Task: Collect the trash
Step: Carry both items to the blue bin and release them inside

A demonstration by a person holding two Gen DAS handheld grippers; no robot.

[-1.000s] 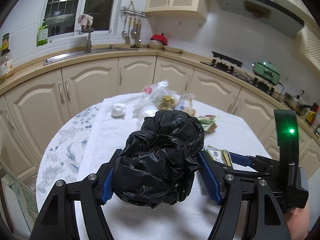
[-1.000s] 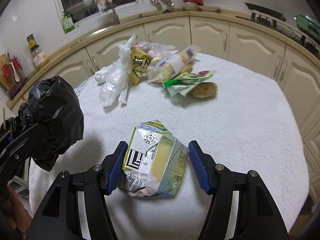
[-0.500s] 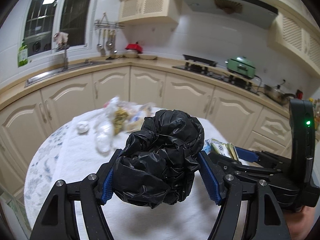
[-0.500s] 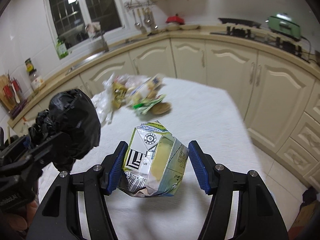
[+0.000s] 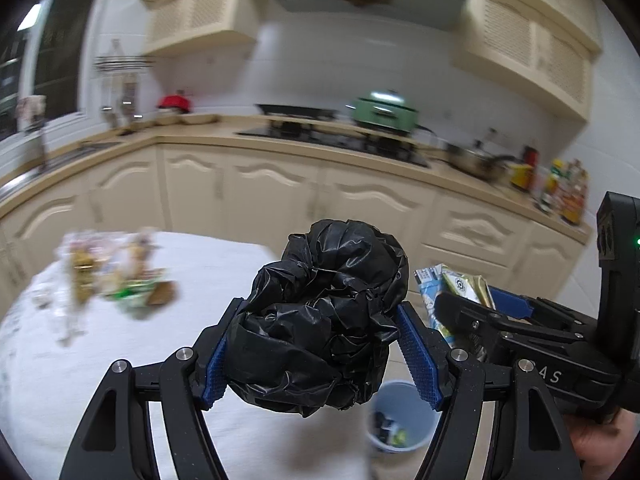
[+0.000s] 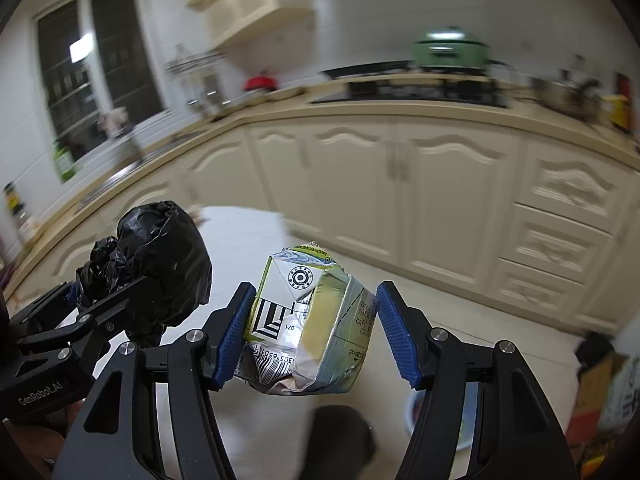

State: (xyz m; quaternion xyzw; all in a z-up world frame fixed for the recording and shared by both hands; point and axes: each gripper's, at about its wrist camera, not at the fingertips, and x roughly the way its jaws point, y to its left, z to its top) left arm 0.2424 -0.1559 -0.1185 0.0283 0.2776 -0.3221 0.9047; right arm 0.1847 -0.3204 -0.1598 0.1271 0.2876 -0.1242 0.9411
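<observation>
My left gripper [image 5: 320,352] is shut on a crumpled black plastic bag [image 5: 328,320], which bulges up and forward past the blue pads. My right gripper [image 6: 312,336] is shut on a crushed yellow and silver drink carton [image 6: 308,320]. The two grippers are held side by side in the air. In the left wrist view the right gripper [image 5: 476,300] and its carton [image 5: 456,288] show at the right. In the right wrist view the left gripper [image 6: 108,280] and the black bag [image 6: 164,260] show at the left. A pale blue trash bin [image 5: 404,396] with some rubbish inside stands on the floor just below the black bag.
The round table with a white cloth [image 5: 100,380] lies to the left, with a blurred pile of wrappers and bags [image 5: 112,276] at its far side. Cream kitchen cabinets [image 6: 400,200] and the hob counter run behind. A hand [image 5: 600,444] grips the right tool.
Both grippers have swung to the right, off the table, each still holding its item. The trash pile has slid to the left of view and the blue bin has appeared below.
</observation>
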